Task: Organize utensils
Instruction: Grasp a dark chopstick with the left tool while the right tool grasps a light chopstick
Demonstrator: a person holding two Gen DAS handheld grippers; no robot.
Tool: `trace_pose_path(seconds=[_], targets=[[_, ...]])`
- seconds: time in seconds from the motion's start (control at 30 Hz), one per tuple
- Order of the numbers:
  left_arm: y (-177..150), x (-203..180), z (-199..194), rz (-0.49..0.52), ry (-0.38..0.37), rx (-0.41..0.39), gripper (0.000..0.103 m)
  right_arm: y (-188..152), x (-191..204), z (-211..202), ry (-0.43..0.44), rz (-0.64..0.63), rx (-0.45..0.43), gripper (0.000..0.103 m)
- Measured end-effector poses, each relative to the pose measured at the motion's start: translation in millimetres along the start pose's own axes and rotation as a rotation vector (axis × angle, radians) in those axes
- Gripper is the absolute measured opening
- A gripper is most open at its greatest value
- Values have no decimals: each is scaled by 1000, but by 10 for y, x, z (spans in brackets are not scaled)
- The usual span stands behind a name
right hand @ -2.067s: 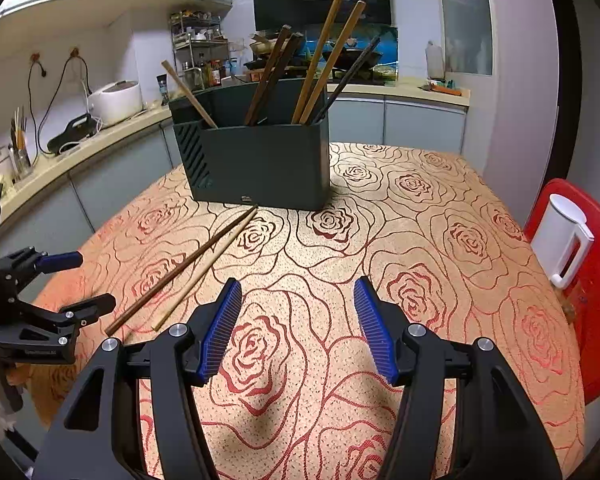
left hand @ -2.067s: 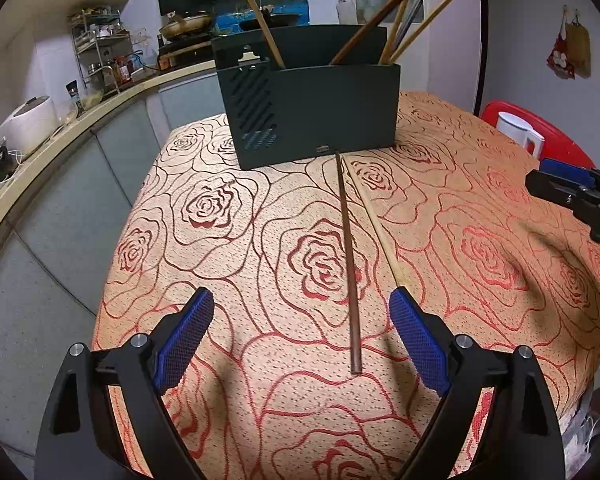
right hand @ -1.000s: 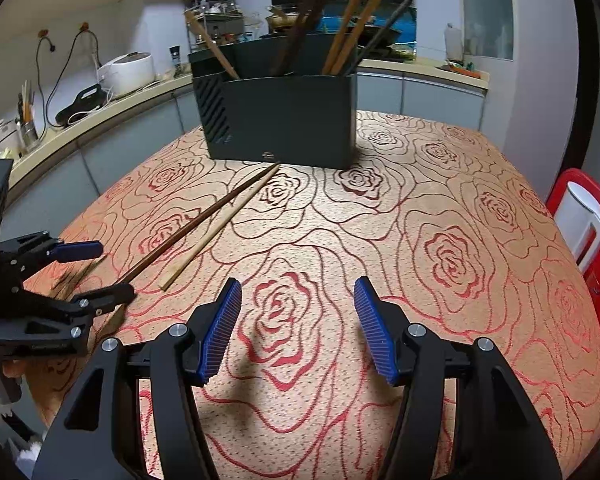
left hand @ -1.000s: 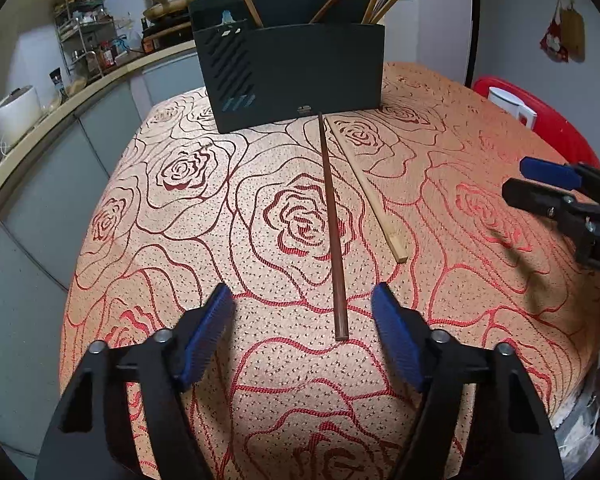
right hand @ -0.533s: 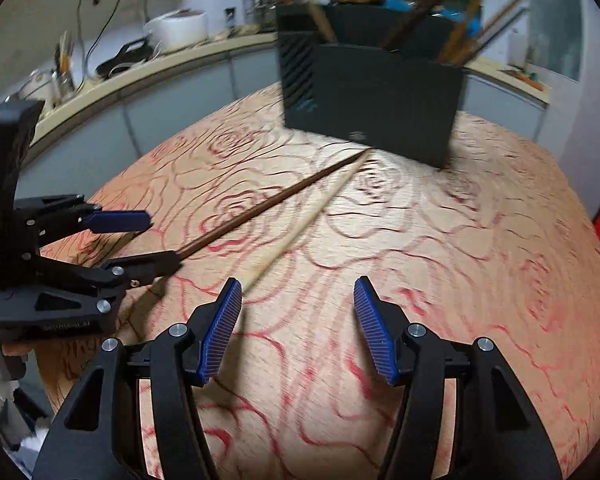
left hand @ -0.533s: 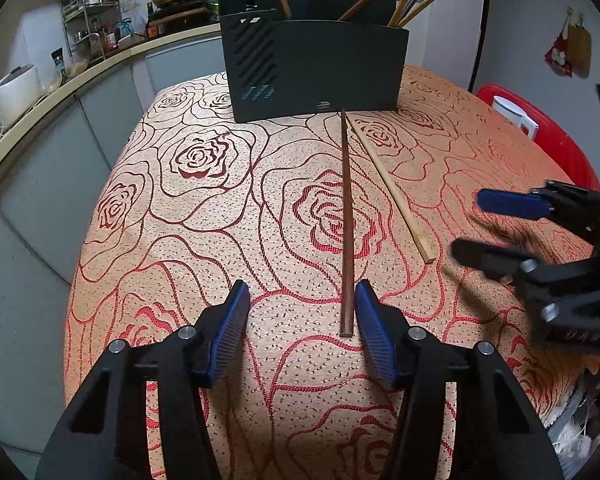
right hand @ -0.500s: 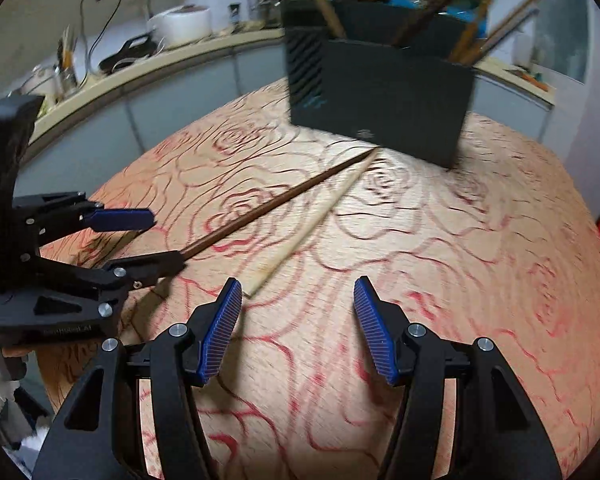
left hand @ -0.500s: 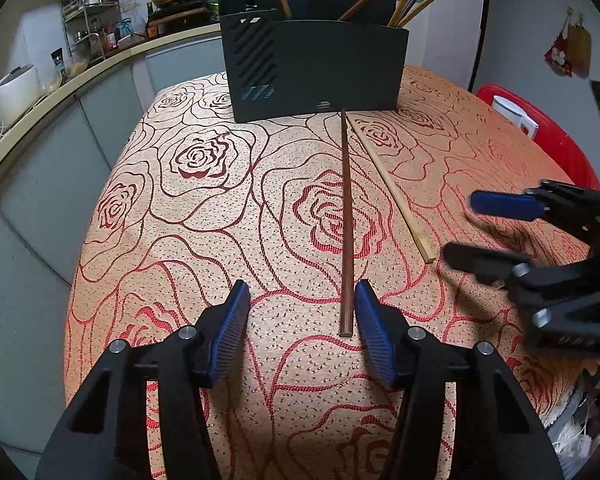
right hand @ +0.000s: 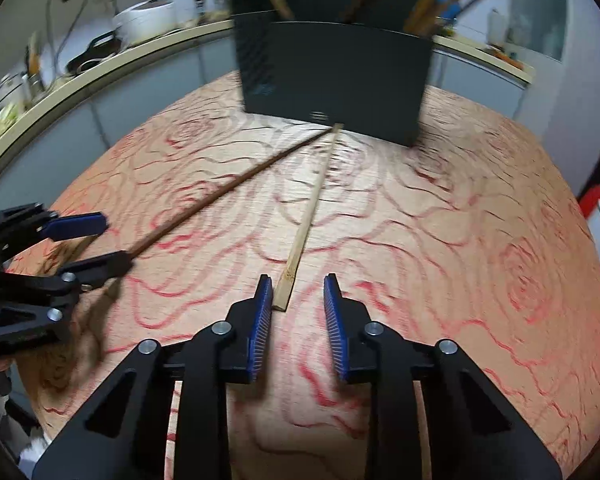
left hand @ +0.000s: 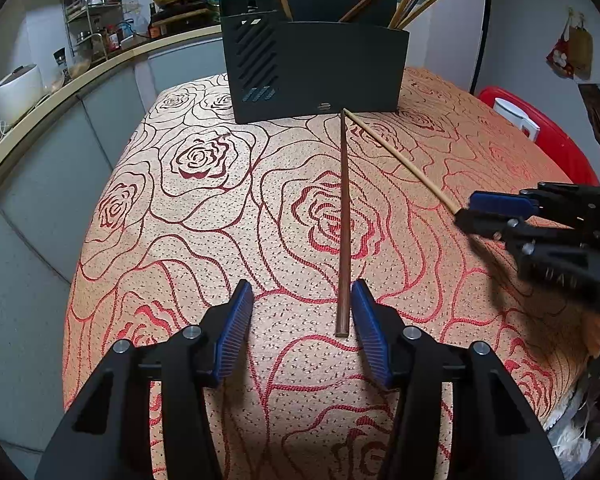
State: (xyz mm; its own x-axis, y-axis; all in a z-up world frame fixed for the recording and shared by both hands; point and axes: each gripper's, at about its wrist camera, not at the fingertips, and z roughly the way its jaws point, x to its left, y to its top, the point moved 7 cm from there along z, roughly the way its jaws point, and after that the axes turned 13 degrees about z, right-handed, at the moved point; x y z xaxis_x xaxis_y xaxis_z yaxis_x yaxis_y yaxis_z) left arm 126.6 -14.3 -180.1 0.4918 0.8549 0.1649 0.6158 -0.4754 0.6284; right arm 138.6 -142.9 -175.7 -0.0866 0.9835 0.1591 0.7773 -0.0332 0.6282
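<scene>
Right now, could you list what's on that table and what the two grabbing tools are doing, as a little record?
Surface: rose-patterned tablecloth
Holder: dark utensil box, chopsticks standing inside
Loose pieces: dark chopstick; pale chopstick
Left gripper: jaws just been closing, dark chopstick's near end between them, not clamped
Right gripper: jaws just been closing, pale chopstick's end between them, not clamped
</scene>
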Motion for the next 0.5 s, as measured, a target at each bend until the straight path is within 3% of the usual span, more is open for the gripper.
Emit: trace_pose_path(seconds=[0.17,0.33,0.5], targets=[[22,-78,-1,7,-7,-16,44,-19,-161,-33,-15,36,-10,26],[37,-143,-1,14,-7,-31,39,-11,-40,16,-6,5,-14,26],[46,-172,-8,26,-11,-39,23,-6,48,34,-7,-13,-12,18]])
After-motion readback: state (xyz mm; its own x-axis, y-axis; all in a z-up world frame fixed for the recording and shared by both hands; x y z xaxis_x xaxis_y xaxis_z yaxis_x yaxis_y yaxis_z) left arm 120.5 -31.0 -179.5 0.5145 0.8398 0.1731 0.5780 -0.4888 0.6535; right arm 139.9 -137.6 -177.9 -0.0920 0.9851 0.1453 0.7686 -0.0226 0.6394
